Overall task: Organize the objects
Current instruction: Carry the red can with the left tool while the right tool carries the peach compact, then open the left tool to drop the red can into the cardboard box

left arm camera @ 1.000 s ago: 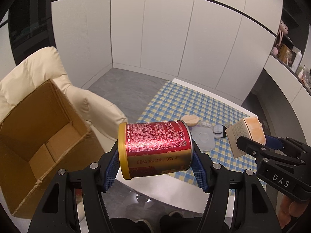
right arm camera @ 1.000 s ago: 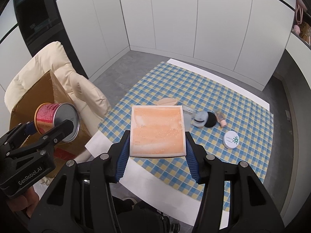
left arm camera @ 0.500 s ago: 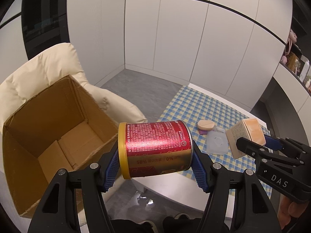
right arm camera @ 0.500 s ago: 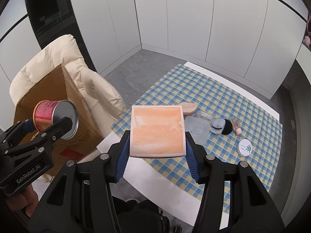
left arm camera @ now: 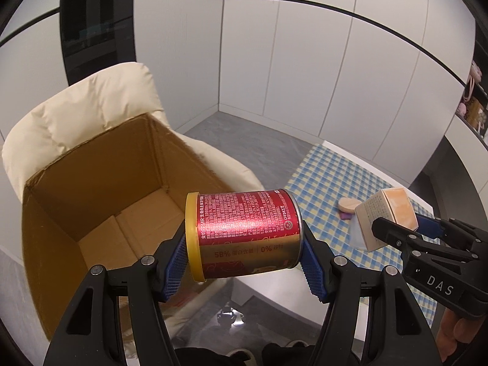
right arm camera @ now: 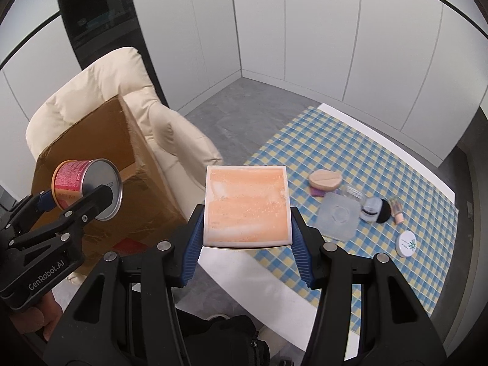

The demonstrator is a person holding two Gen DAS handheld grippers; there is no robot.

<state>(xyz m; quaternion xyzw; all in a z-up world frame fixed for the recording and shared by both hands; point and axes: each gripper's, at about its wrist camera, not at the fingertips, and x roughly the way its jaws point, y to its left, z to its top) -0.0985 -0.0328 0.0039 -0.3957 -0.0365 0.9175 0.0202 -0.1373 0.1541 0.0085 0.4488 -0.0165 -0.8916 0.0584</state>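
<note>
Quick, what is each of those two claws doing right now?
Left gripper: closed on the red can.
Right gripper: closed on the orange box.

open cardboard box (left arm camera: 100, 201) mouth unobstructed, cream chair (left arm camera: 76, 113) back behind it, bare floor (right arm camera: 244, 113) beside table (right arm camera: 274, 274)

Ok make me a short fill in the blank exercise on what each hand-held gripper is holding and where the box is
1. The left hand-held gripper is shut on a red and gold ____.
2. The right hand-held gripper holds a square orange ____.
3. The open cardboard box sits on a cream ____.
4. The tablecloth has a blue and yellow ____ pattern.

Missing words: can; box; chair; checked
</note>
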